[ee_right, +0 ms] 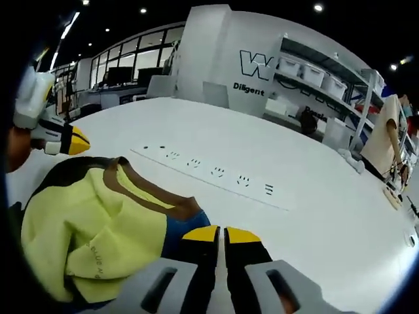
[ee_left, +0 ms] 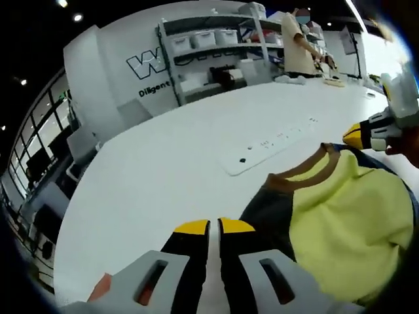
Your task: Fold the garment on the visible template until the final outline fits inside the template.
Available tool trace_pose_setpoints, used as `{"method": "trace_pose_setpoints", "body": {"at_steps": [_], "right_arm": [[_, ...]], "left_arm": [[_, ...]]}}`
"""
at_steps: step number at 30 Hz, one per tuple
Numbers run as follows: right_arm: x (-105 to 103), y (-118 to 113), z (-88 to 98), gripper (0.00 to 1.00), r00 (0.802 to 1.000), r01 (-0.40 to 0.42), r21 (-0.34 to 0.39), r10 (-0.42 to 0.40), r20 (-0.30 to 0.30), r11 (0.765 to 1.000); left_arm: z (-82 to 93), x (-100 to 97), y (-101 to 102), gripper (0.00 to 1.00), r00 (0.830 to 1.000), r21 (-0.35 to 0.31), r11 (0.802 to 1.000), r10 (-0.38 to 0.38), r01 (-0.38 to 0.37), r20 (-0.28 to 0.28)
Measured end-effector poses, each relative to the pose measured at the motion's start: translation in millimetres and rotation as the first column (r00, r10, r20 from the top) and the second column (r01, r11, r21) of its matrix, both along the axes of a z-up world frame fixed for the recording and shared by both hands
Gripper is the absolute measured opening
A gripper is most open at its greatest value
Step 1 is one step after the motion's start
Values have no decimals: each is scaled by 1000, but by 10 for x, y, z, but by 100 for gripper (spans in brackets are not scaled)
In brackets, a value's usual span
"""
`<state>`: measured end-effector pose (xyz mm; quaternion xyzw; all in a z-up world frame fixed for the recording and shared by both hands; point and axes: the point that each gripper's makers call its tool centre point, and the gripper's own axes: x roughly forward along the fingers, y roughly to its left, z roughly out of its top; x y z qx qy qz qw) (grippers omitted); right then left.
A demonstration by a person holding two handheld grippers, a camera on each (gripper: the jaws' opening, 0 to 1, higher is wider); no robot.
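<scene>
With the yellow garment (ee_left: 344,216) bunched at lower right on the white table (ee_left: 163,163), both closed, empty tongs (ee_left: 214,227) (ee_right: 220,233) should open, grip opposite edges and spread it flat first.

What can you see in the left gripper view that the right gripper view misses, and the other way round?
Left view alone: the shelves head-on, with a person at a far table. Right view alone: a row of windows and printed text on the garment. Both share the yellow garment, the white table, its socket strip and shut yellow-tipped jaws.
</scene>
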<state>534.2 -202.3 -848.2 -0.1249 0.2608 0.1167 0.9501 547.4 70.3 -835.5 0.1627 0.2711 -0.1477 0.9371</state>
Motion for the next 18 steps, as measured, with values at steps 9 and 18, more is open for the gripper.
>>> {"method": "trace_pose_setpoints", "body": {"at_steps": [9, 18], "right_arm": [[-100, -49, 121, 0, 1000, 5, 10, -5, 9, 1000], [-396, -23, 248, 0, 1000, 4, 46, -4, 14, 999]], "left_arm": [[115, -131, 71, 3, 1000, -40, 999, 16, -15, 17], [283, -395, 55, 3, 999, -85, 996, 4, -1, 39]]}}
